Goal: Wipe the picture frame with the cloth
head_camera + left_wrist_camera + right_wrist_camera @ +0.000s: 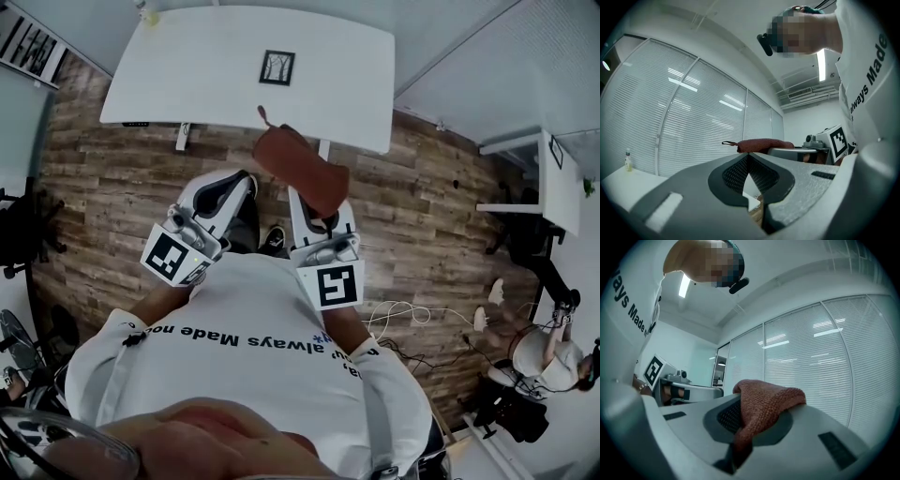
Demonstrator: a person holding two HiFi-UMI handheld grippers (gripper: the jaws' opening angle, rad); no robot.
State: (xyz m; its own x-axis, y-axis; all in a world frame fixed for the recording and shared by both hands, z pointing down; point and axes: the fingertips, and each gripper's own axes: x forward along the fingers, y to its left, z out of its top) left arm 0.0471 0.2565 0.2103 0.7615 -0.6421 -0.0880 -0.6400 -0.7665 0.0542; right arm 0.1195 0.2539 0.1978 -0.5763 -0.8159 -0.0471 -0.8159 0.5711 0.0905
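Rust-brown knitted cloth (764,404), crumpled (small loop (262,114))

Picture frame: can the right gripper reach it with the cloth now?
Probably yes. The right gripper is shut on the cloth, and the picture frame lies on the white table ahead; nothing stands between.

The picture frame (277,67) is laid on the table (187,75), near its middle. The cloth (302,169) is held at the table's near edge in the right gripper (309,202), with the left gripper (242,187) kept before that edge.
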